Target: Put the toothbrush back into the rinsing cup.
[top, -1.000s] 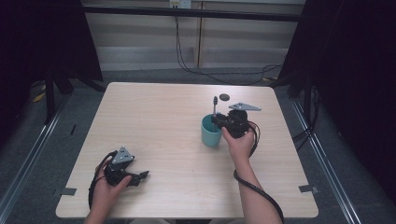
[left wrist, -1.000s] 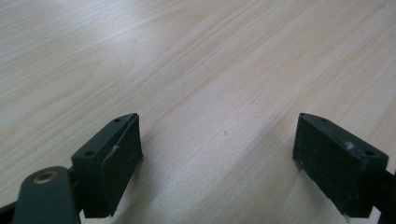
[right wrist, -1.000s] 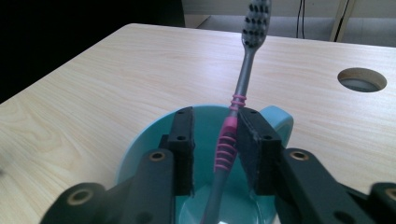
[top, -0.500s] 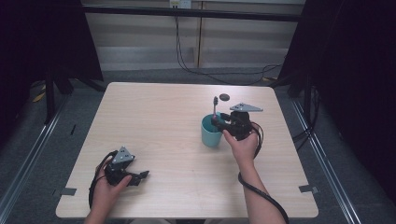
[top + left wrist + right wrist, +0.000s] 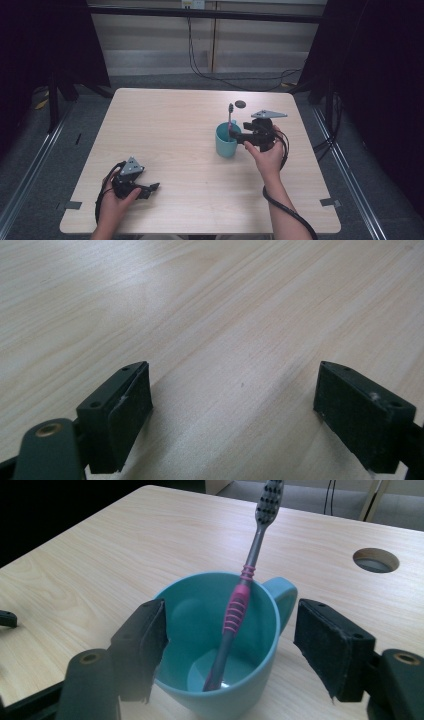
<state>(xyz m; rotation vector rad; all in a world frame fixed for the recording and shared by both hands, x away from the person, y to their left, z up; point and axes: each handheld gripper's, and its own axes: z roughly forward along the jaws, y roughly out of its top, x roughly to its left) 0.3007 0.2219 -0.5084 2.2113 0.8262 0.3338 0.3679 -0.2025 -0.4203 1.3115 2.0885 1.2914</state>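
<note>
1. The right tongs (image 5: 230, 645) have just been opening; their pads stand apart on either side of the teal ceramic mug (image 5: 220, 645), pressing on nothing.
2. The grey toothbrush with a pink ribbed grip (image 5: 240, 600) leans inside the mug, head up, on the far right part of the pale wooden worktop (image 5: 165, 130).
3. The placing step looks done; next, I judge, the right hand should draw back and up without clipping the mug or brush.
4. The left tongs (image 5: 232, 415) sit released and empty near the worktop's front left.
5. Count: one mug, one toothbrush, two tongs, one round cable hole (image 5: 376, 560).
</note>
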